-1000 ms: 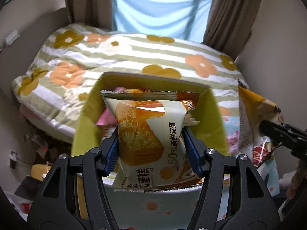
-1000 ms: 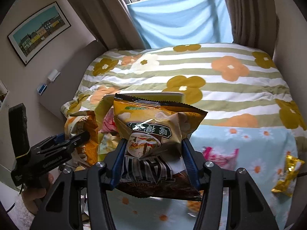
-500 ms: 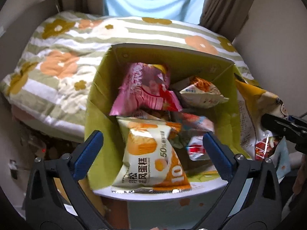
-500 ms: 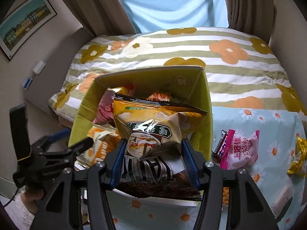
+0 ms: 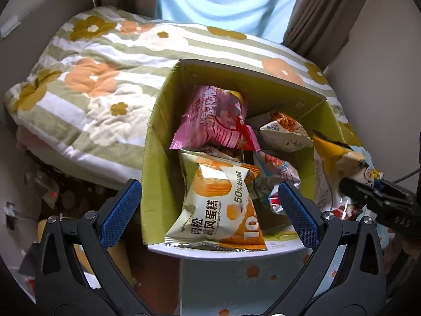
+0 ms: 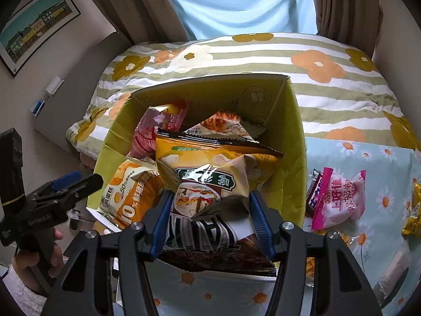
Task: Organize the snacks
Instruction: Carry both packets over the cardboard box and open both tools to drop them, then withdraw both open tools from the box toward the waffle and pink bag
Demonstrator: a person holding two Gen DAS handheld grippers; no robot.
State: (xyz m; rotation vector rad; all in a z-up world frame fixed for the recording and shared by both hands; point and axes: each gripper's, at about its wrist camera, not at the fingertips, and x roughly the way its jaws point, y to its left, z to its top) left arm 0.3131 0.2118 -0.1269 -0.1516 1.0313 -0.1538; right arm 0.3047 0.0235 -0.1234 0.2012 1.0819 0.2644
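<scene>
A green cardboard box stands open and holds several snack packets. The white-and-orange chiffon cake packet lies inside it against the near rim. Above that packet my left gripper is wide open and touches nothing. My right gripper hovers over the box's right half with a yellow-and-brown chip bag between its blue pads. Its jaws are starting to open, and the pads still press on the bag. A pink bag rests deeper in the box.
The box sits on a pale blue daisy cloth. On the cloth, right of the box, lie a pink-and-white snack bag and a yellow wrapper. Behind is a bed with a striped flowered quilt. Clutter lies on the floor at left.
My left gripper opened and let the cake packet go; it now lies in the box. Both grippers moved forward and down over the box. The right one still carries the chip bag.
</scene>
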